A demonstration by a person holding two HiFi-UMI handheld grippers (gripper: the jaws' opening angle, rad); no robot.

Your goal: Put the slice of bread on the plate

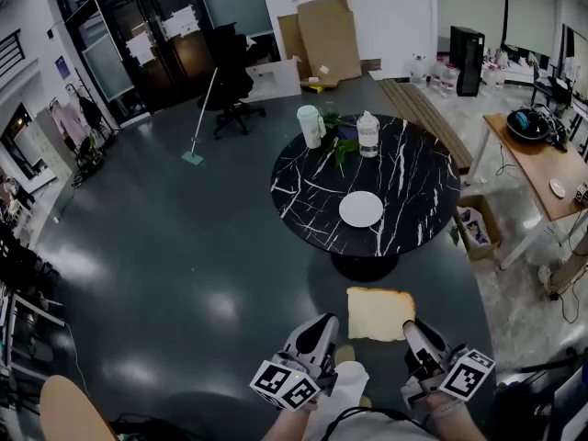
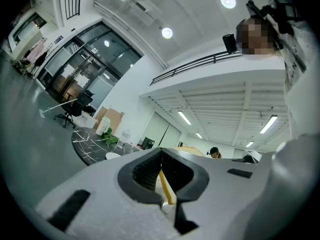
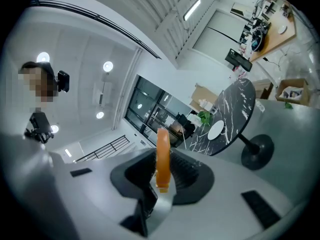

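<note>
Tan bread [image 1: 379,312] hangs flat in the lower middle of the head view, below the black table [image 1: 312,200] and well apart from the white plate [image 1: 361,209] on it. The left gripper [image 1: 323,323] pinches its left edge and the right gripper [image 1: 412,329] its right edge. Both pairs of fingers are closed on crust, seen edge-on between them.

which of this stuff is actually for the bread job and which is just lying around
For the job:
slice of bread, gripped by the left claw and the right claw
white plate

Just lying about:
tall cup
bottle
green leaves
office chair
mop
cardboard
</note>
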